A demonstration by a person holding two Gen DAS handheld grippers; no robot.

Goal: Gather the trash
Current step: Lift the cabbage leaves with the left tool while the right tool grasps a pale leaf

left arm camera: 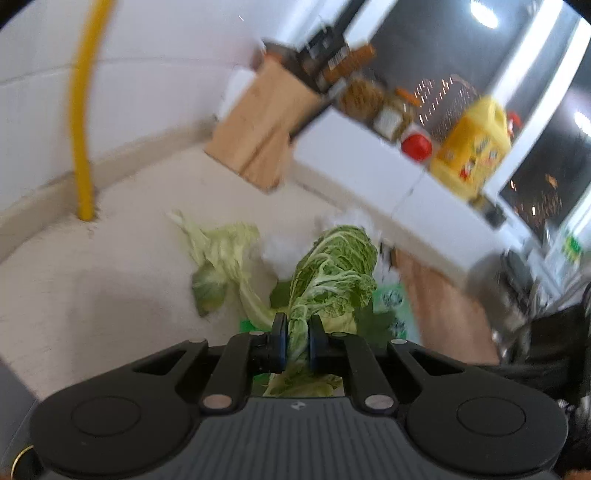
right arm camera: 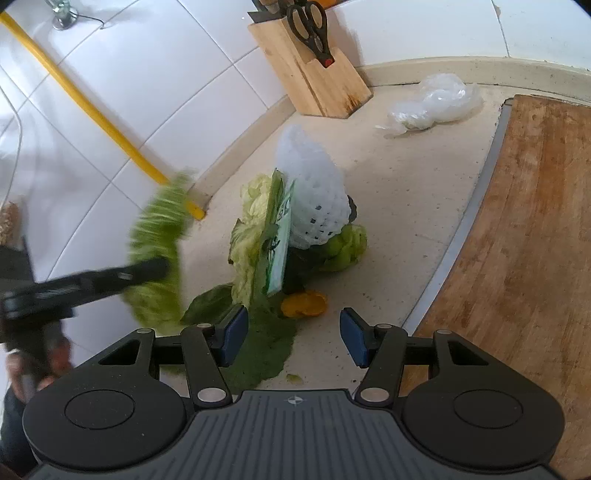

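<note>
In the left wrist view, the left claw [left arm camera: 294,341] is clenched on a cabbage leaf [left arm camera: 334,273], held above the bench [left arm camera: 110,288]; a paler leaf [left arm camera: 221,254] lies beyond, toward the back edge. In the right wrist view, the right claw [right arm camera: 293,338] is released over a trash heap [right arm camera: 291,236] near the bench's back edge: foam net [right arm camera: 314,192], leaves, peel [right arm camera: 304,303]. The knife block [right arm camera: 314,74] holds scissors [right arm camera: 312,29].
</note>
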